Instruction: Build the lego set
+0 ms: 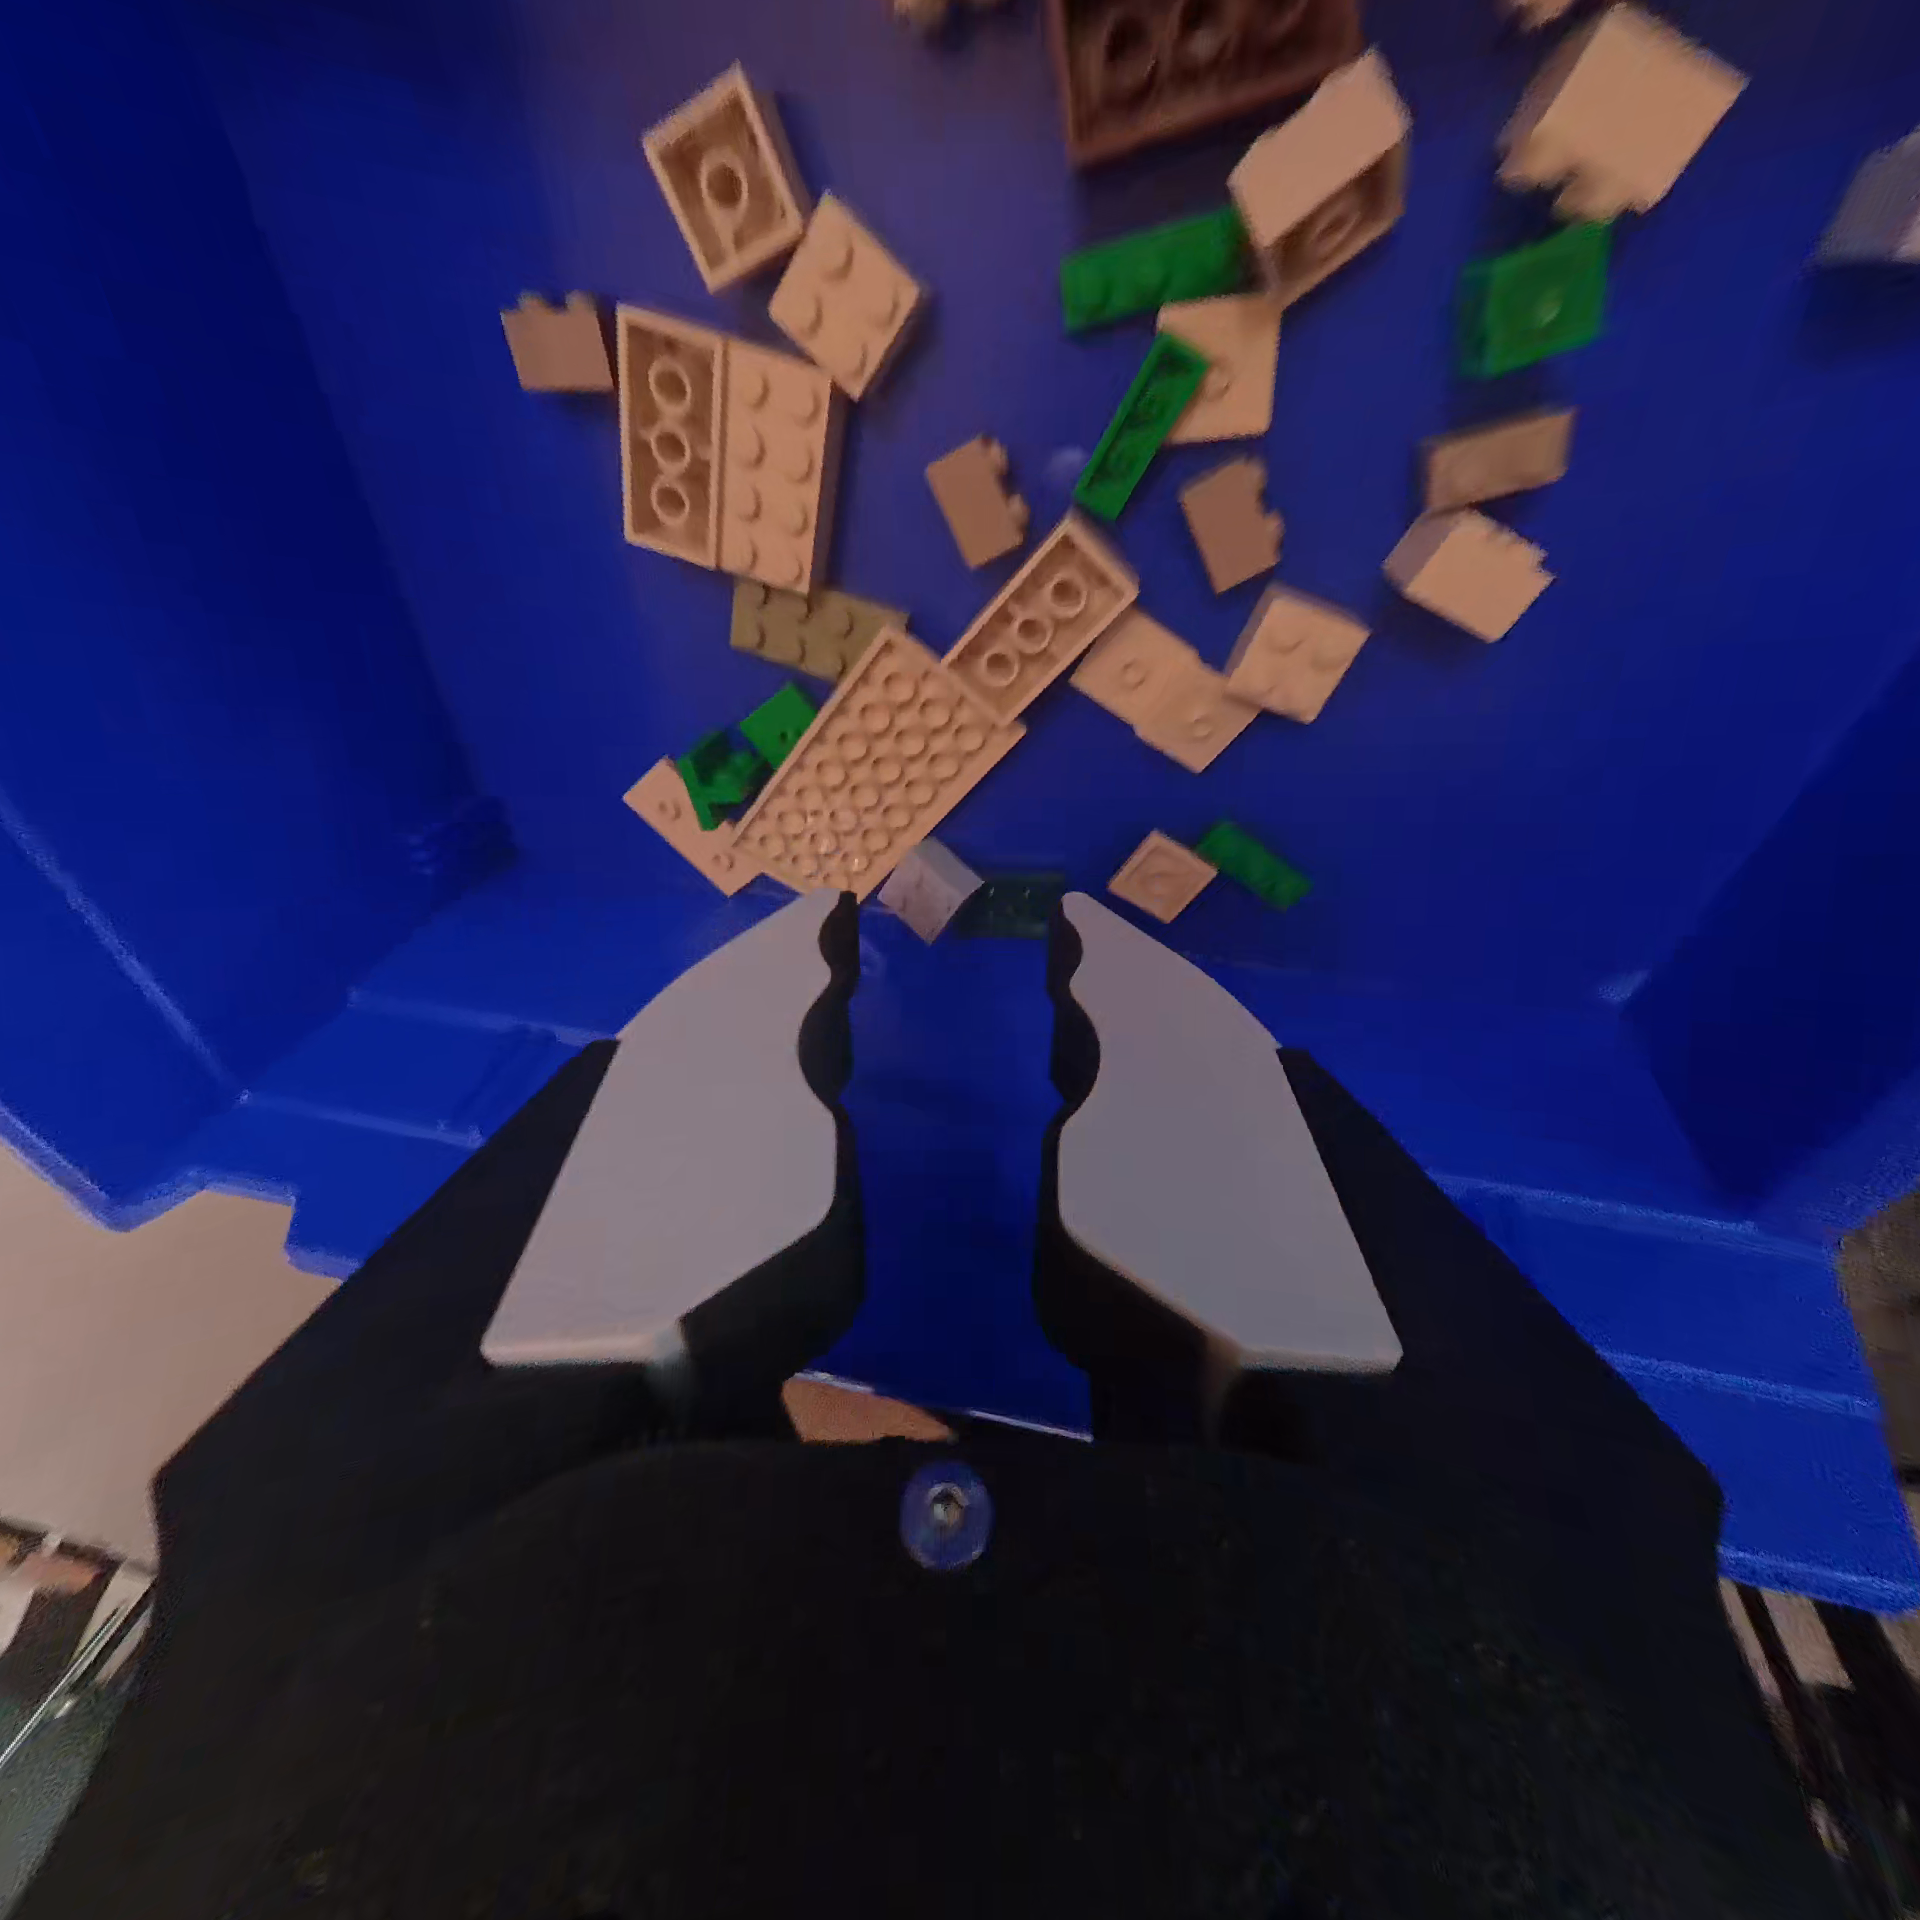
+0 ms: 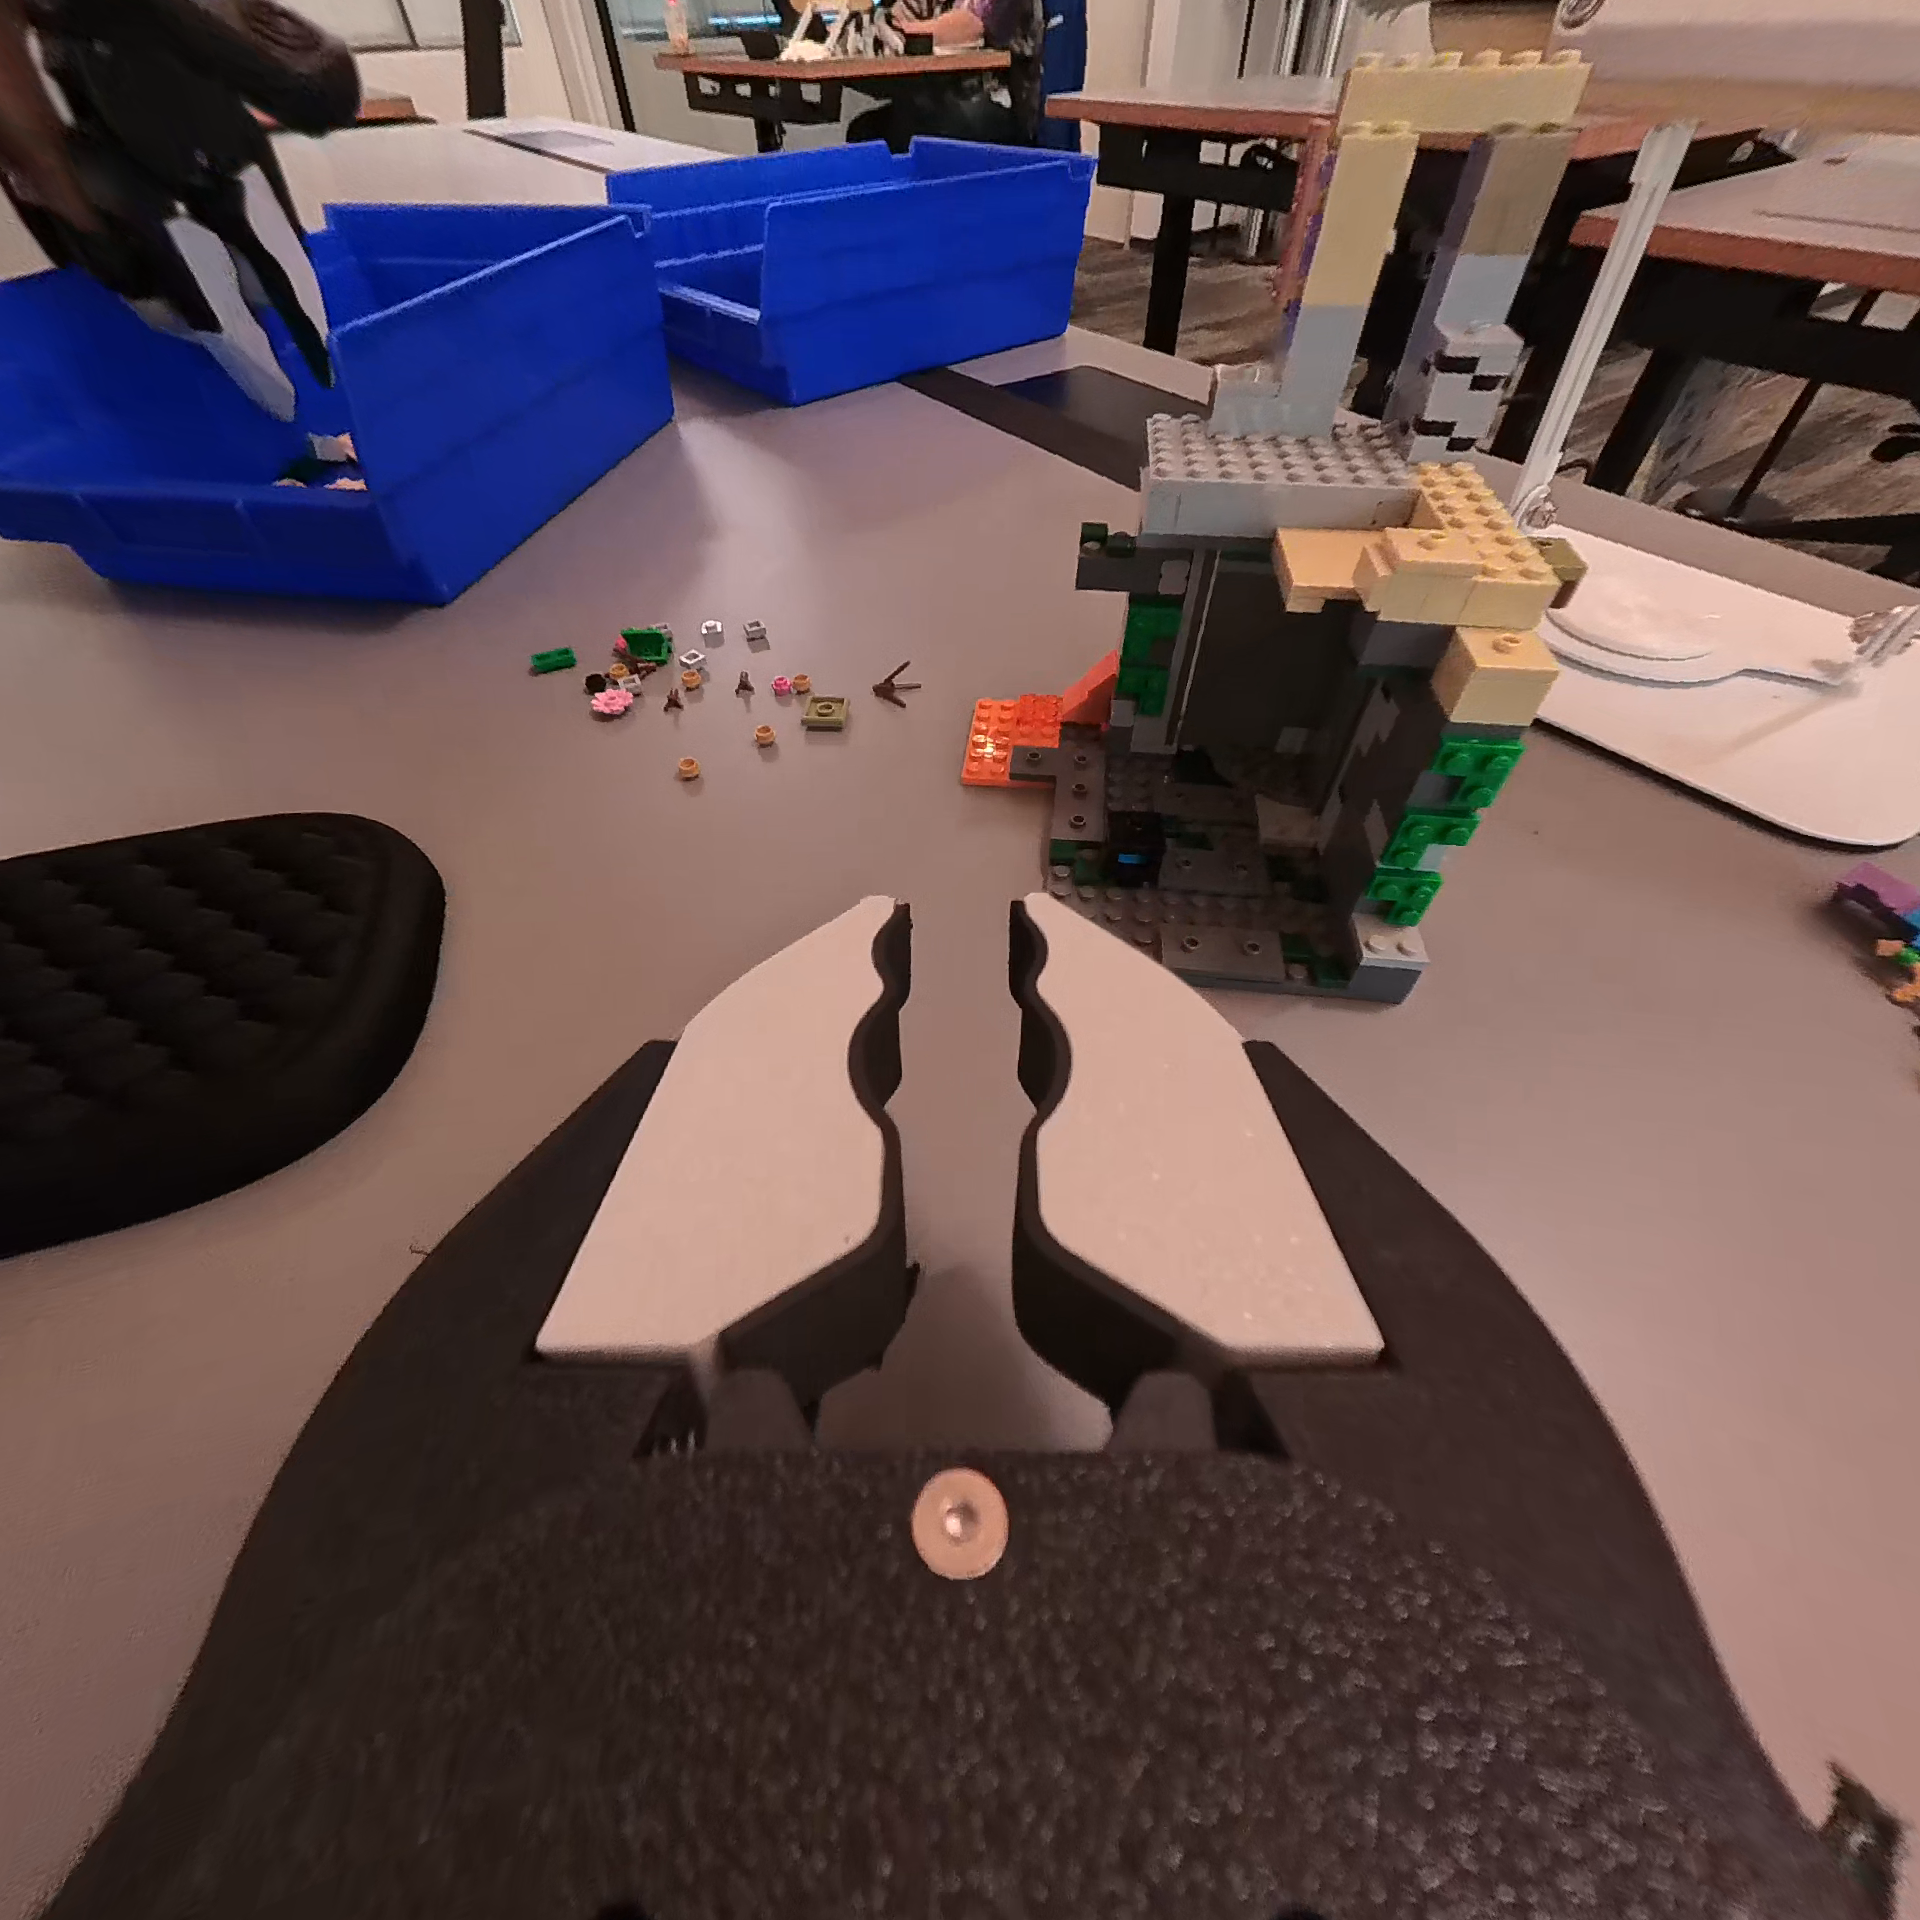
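Observation:
My left gripper (image 1: 951, 904) is open and empty, reaching down into a blue bin (image 1: 312, 623) that holds several tan bricks and green plates. A large tan studded plate (image 1: 873, 764) lies just beyond its left fingertip. In the right wrist view the left gripper (image 2: 265, 364) shows over the near blue bin (image 2: 499, 416). My right gripper (image 2: 958, 914) is open and empty, low over the grey table (image 2: 644, 935). The partly built lego model (image 2: 1320, 665), grey with green, tan and orange parts, stands just ahead to its right.
A scatter of small lego pieces (image 2: 717, 686) lies on the table ahead. A black textured pad (image 2: 177, 997) lies at the left. A second blue bin (image 2: 862, 260) stands farther back. A white stand base (image 2: 1725, 665) sits at the right, with small purple pieces (image 2: 1881, 904) near it. Left tips to right tips: about 55 cm.

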Motion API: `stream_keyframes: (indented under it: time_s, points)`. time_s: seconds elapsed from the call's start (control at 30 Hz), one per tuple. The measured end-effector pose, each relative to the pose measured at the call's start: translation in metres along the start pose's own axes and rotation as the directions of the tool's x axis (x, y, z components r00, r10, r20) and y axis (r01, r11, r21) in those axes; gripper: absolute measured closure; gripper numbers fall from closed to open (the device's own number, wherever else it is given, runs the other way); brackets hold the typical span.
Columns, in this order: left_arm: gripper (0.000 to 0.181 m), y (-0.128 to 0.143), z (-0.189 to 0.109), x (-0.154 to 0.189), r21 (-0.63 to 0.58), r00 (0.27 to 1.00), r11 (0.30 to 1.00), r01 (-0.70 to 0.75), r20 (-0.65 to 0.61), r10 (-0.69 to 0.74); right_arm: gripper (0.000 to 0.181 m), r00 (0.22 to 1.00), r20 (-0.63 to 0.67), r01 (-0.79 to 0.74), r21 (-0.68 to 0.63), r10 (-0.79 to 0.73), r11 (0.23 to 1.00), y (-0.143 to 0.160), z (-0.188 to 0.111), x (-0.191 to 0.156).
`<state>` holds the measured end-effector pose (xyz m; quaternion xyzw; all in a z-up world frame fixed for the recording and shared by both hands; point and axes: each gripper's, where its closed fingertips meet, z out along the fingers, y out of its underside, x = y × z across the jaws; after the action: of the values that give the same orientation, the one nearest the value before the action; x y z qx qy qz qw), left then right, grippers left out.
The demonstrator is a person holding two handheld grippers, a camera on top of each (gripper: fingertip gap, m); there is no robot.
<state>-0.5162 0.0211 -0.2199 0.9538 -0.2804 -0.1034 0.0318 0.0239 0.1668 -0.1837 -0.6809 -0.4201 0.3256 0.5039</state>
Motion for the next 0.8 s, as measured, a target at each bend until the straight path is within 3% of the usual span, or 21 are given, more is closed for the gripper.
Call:
stream_keyframes:
  time_s: [0.27, 0.47, 0.63, 0.8]
  points:
    - [0.150, 0.011, 0.022, 0.001, -0.222, 0.999, 0.975, -0.017, -0.035, 0.009, 0.165, 1.000, -0.009, 0.000, -0.006, 0.000, 1.000, 0.002, 0.000, 0.003]
    - [0.166, 0.013, 0.030, 0.000, -0.274, 0.999, 0.961, -0.016, -0.034, 0.007, 0.166, 1.000, -0.012, 0.008, -0.013, -0.008, 1.000, 0.003, 0.000, 0.004]
    - [0.167, 0.009, 0.021, -0.004, -0.249, 1.000, 0.968, -0.005, 0.025, 0.012, 0.167, 1.000, -0.017, 0.011, -0.007, -0.011, 1.000, 0.001, -0.002, 0.004]
    - [0.168, -0.023, -0.031, -0.011, -0.073, 0.979, 0.997, -0.013, 0.200, 0.027, 0.168, 1.000, -0.015, 0.018, 0.005, -0.018, 1.000, -0.002, -0.003, 0.002]
